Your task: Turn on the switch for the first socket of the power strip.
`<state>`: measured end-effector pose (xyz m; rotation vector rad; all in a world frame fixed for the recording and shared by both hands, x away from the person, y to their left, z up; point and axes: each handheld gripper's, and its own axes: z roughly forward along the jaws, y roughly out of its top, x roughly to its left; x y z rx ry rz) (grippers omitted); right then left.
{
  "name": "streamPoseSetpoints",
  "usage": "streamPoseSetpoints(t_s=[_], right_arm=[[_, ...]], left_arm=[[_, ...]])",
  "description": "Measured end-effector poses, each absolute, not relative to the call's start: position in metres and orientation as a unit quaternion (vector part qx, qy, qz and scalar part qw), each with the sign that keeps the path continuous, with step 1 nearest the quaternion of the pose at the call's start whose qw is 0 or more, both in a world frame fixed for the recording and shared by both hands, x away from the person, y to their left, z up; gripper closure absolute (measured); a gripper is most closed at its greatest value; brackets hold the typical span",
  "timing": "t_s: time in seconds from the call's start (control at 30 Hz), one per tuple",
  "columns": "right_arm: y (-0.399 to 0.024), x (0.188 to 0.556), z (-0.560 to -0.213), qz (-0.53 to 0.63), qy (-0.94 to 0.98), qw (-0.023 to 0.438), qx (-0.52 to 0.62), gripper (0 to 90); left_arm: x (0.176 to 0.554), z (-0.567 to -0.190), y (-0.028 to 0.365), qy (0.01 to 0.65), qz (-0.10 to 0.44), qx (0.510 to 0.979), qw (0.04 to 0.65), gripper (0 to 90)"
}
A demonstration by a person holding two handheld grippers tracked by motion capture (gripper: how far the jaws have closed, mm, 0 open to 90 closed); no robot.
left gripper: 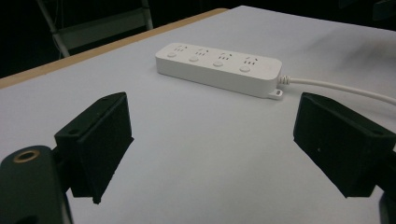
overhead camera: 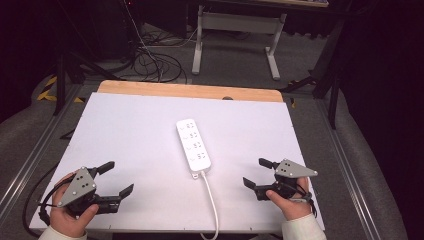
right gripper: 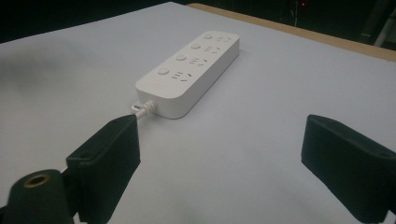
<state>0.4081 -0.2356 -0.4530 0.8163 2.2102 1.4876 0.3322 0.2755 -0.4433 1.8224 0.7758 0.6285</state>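
I worked in a lab-like recording space: a white-topped table (overhead camera: 125,135) with a wooden far edge, dark curtains all round, tangled cables (overhead camera: 150,60) on grey carpet, and a metal desk frame (overhead camera: 235,35) beyond.

No text, brand or number could be read anywhere; the white power strip (overhead camera: 193,144) ahead of both grippers bore only unlabelled sockets and buttons.
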Motion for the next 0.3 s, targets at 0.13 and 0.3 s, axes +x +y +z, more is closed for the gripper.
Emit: streamPoseSetpoints(t_s=[0.13, 0.3], right_arm=[[-0.2358, 0.4077, -0.4524, 0.526, 0.78, 0.179, 0.288, 11.9], [-0.2358, 0.4077, -0.4522, 0.526, 0.779, 0.182, 0.288, 11.9]], left_arm=[[0.3325, -0.4436, 0.2755, 0.323, 0.263, 0.756, 0.506, 12.3], [0.3327, -0.4438, 0.2758, 0.324, 0.262, 0.756, 0.504, 12.1]])
